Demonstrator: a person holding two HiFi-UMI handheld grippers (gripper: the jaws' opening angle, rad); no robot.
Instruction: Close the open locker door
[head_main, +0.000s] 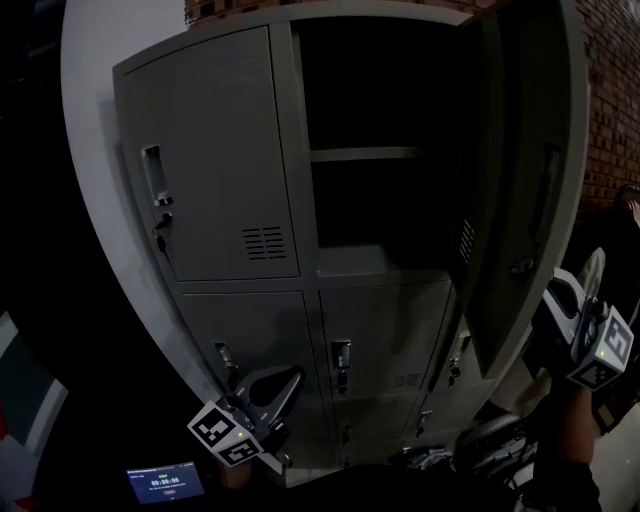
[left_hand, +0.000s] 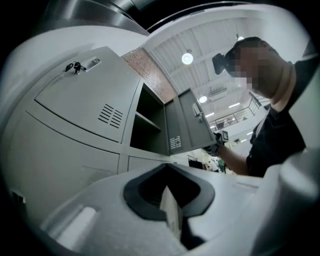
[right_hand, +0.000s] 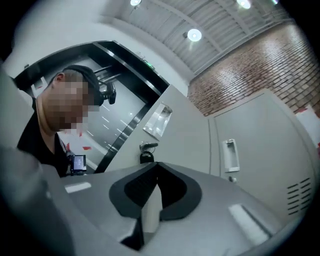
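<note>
The grey locker bank fills the head view. Its upper right compartment (head_main: 380, 110) stands open, dark inside, with one shelf (head_main: 365, 154). The open door (head_main: 520, 200) swings out to the right; the left gripper view shows this door (left_hand: 192, 125) with its vents. My right gripper (head_main: 588, 285) is beside the door's lower outer edge with its jaws together, and I cannot tell if it touches. In the right gripper view, the right gripper (right_hand: 150, 200) faces a grey panel with a lock (right_hand: 145, 150). My left gripper (head_main: 272, 388) hangs low by the bottom lockers, shut and holding nothing.
The upper left locker door (head_main: 215, 150) is closed, with a handle recess (head_main: 152, 175). Several small closed lockers sit below. A brick wall (head_main: 610, 90) rises at the right. A small timer screen (head_main: 165, 482) glows at the bottom left.
</note>
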